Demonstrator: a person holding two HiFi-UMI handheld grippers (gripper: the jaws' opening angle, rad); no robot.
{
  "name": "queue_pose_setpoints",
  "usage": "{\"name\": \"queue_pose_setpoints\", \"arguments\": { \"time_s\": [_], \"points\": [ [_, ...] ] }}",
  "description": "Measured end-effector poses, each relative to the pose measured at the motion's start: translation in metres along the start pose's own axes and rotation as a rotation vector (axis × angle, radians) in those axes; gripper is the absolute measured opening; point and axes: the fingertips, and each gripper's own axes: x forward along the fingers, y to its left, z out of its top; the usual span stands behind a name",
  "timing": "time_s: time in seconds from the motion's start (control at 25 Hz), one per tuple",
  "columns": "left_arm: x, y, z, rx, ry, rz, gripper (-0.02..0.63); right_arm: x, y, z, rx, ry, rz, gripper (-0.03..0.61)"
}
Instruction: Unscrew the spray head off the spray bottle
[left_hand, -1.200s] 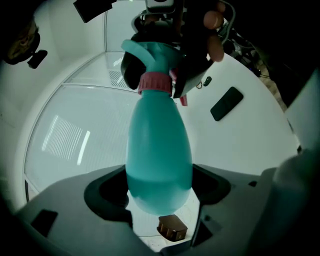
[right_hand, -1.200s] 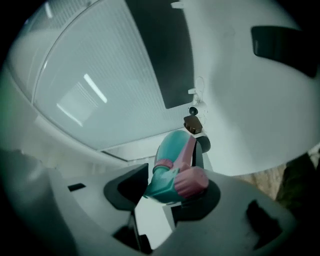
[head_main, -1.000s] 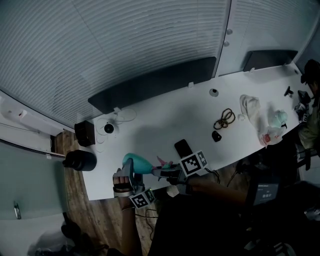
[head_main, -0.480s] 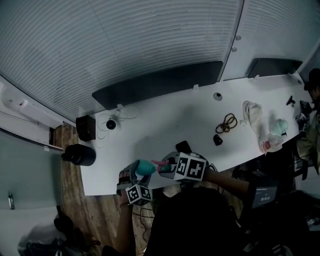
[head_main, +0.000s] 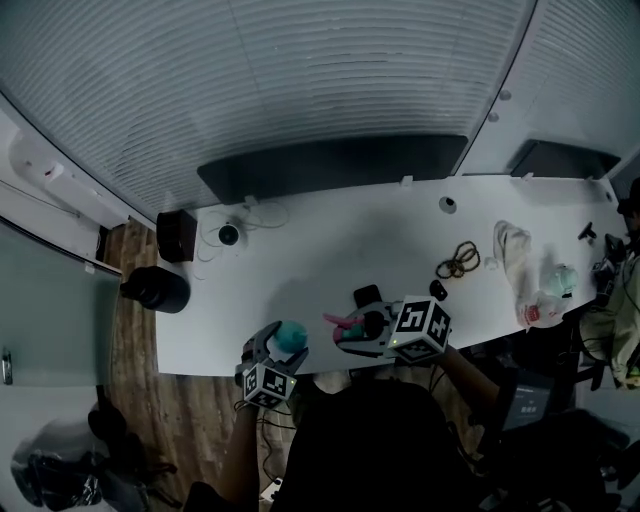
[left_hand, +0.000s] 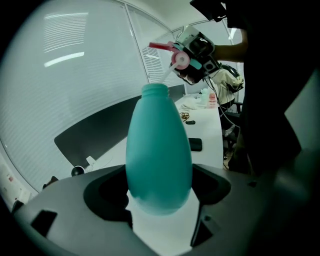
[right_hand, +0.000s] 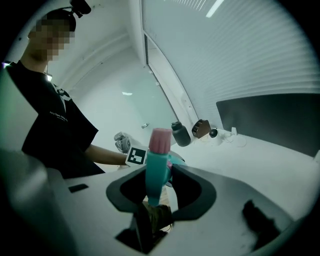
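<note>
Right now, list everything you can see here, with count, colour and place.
spray bottle: one, teal, neck open, in left gripper
spray head: one, pink and teal, off the bottle, in right gripper
phone: one, black, table's near edge
cord coil: one, brown, table's right part
cloth: one, white, right of the coil
camera: one, white, table's left part
table: one, white
left gripper: one, grey, gripping spray bottle
right gripper: one, grey, gripping spray head

overhead, the spray bottle (head_main: 291, 335) is partly covered by the left tool (head_main: 280, 352); small dark items (head_main: 437, 291) on the table (head_main: 330, 250) cannot be identified.
</note>
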Motion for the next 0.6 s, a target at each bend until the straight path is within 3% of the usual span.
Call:
{"name": "queue_pose_setpoints", "arguments": {
  "time_s": [0.28, 0.4, 0.6],
  "points": [
    [0.014, -0.011, -0.003, 0.165, 0.104, 0.001, 0.374, 0.025, -0.012, -0.025, -0.027, 0.110, -0.038, 0.130],
    [0.021, -0.009, -0.002, 0.086, 0.076, -0.018, 0.374, 0.036, -0.013, -0.025, -0.020, 0.123, -0.018, 0.130],
    [0.034, 0.003, -0.030, -0.078, 0.018, -0.010, 0.374, 0.033, -0.030, -0.012, 0.089, 0.035, -0.018, 0.130]
  ]
}}
